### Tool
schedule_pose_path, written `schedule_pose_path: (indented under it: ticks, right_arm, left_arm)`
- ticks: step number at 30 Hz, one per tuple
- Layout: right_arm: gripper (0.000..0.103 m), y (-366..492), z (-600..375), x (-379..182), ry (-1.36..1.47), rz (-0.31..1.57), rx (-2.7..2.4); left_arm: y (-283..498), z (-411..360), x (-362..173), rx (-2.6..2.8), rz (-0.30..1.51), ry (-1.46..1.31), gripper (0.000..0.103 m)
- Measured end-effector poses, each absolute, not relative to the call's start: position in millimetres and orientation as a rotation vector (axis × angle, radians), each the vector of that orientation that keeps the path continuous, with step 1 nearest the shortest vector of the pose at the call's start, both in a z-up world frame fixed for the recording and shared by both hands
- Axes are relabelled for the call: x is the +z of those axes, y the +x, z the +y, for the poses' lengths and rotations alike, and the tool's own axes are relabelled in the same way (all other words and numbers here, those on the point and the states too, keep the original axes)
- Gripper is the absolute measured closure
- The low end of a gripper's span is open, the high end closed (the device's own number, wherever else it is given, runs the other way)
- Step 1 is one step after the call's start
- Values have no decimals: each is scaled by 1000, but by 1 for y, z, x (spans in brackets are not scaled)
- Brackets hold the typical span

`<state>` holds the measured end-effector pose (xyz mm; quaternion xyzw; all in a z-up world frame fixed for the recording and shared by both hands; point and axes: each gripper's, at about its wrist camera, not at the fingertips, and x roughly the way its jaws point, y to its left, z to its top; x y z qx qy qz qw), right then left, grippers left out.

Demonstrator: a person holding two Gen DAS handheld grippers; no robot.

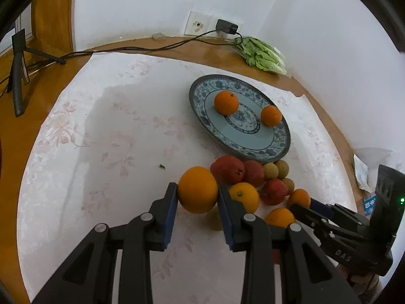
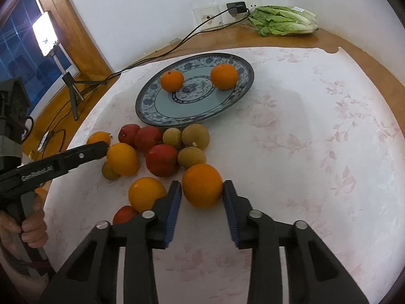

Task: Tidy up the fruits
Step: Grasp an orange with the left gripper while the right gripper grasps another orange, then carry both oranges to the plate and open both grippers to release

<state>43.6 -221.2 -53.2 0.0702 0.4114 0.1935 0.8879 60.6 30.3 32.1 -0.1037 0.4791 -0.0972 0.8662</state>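
In the left wrist view my left gripper (image 1: 197,195) is shut on a large orange (image 1: 197,190), blue pads pressing both its sides, just left of the fruit pile. My right gripper (image 2: 202,192) is shut on another orange (image 2: 202,185) at the pile's near right edge. From the right wrist view the left gripper (image 2: 101,147) reaches in from the left, its orange (image 2: 98,136) partly hidden behind a finger. The blue patterned plate (image 2: 152,106) behind the pile holds two oranges (image 2: 172,80) (image 2: 224,76). Loose oranges (image 2: 122,158), red fruits (image 2: 162,160) and small brown fruits (image 2: 196,136) lie between the grippers.
A bagged lettuce (image 2: 283,21) lies at the table's back edge by a wall socket with a black charger (image 2: 236,7) and its cable. A lit phone on a tripod (image 2: 45,34) stands on the floor at left. A person's hand (image 2: 33,230) grips the left handle.
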Motion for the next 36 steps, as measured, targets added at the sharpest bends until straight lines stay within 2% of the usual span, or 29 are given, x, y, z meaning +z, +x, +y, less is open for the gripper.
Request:
schedule_pose_path:
  ticks: [20, 29, 36]
  right_arm:
    - [70, 44, -233, -29, 138, 792, 396]
    - [70, 73, -227, -12, 103, 750, 401]
    - [70, 105, -217, -19, 95, 766, 402]
  left_arm:
    - [84, -1, 53, -254, 968, -191, 70]
    - [115, -18, 42, -262, 982, -176, 70]
    - [134, -25, 30, -244, 993, -157, 70]
